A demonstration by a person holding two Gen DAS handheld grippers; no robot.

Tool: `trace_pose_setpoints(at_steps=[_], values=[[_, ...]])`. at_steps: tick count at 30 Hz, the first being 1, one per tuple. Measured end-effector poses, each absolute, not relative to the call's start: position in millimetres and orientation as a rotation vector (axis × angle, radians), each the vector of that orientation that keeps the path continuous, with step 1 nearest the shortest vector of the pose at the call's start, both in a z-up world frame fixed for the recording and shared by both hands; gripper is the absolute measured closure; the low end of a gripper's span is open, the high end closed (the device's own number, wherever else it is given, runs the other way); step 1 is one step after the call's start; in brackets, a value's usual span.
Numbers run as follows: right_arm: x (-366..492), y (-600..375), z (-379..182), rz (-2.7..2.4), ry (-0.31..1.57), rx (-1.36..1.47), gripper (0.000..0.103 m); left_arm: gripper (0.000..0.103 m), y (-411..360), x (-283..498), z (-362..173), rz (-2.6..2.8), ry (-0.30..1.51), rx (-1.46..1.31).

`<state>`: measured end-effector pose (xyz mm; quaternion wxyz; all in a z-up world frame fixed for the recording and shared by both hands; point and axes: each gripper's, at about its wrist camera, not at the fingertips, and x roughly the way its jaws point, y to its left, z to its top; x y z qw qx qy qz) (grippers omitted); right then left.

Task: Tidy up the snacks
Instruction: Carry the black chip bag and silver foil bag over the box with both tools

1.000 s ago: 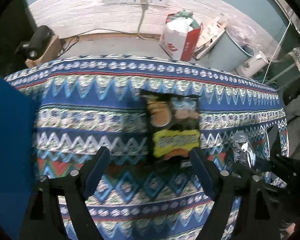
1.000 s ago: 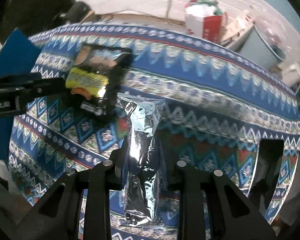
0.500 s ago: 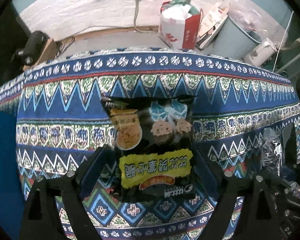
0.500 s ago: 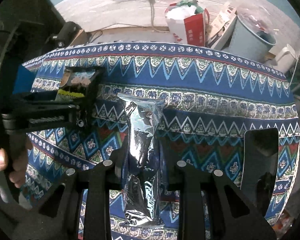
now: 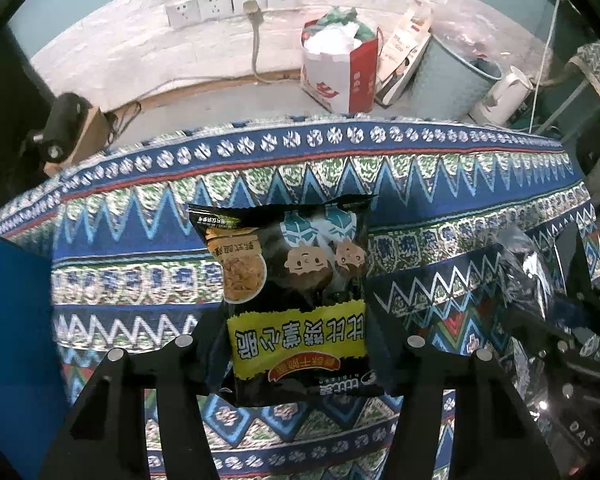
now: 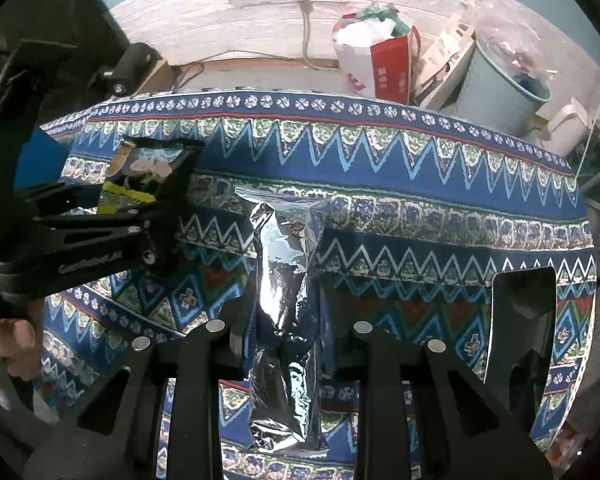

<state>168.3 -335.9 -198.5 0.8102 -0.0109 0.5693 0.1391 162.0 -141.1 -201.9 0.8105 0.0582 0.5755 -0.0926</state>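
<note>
Black snack bag (image 5: 296, 308) sitting pinched in left hand-held gripper (image 5: 296, 360) above patterned surface (image 5: 420, 184); right hand-held gripper (image 6: 284, 344) squeezing shiny silver packet (image 6: 284, 280) beside it

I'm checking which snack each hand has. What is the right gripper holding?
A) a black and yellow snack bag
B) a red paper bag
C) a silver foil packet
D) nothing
C: in the right wrist view the silver foil packet stands clamped between the right gripper fingers; the black and yellow snack bag sits in the left gripper.
</note>
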Motion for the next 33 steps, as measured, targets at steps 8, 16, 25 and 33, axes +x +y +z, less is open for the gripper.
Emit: trace_pose_setpoints(at_steps=[8,16,25,33], values=[[156.3,-322.3,-178.7,0.296,1.178,-0.038,0.079,0.044,-131.8,138.3,-166.3,-0.213,1.163,0.164],[140.3,-308.4,-142.3,0.318,1.121,-0.033,0.079,0.044,-109.5,110.6,-128.3,-0.205,1.092,0.183],[126.2,-274.7,-104.6,0.375,1.075,-0.039,0.079,0.044,-66.2,83.4,-95.6,-0.188,1.059,0.143],[118.1,-230.1,-78.0,0.45,1.036,-0.049,0.079,0.044,-17.8,68.4,-68.0,-0.141,1.011,0.096]])
